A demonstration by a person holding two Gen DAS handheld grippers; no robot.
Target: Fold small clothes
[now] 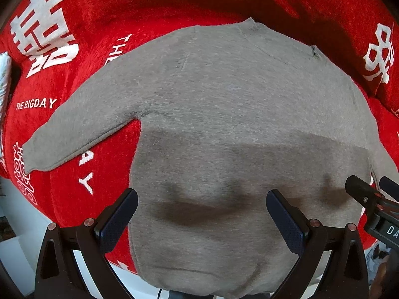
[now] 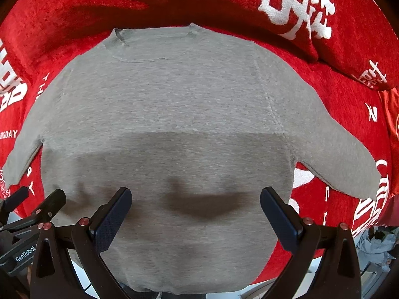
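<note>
A small grey long-sleeved sweater (image 1: 224,104) lies flat and spread out on a red blanket (image 1: 87,12), neck at the far side, hem toward me. It also shows in the right wrist view (image 2: 174,104). Its left sleeve (image 1: 74,129) and right sleeve (image 2: 344,154) stick out sideways. My left gripper (image 1: 202,199) is open and empty, hovering over the sweater's lower left part. My right gripper (image 2: 195,196) is open and empty over the lower middle. Each gripper shows at the edge of the other's view: the right gripper (image 1: 369,194) and the left gripper (image 2: 37,201).
The red blanket with white characters and lettering (image 2: 299,5) covers the soft surface and rises in folds at the back. A red cushion (image 2: 349,57) lies at the back right. White floor (image 1: 22,236) shows below the near edge.
</note>
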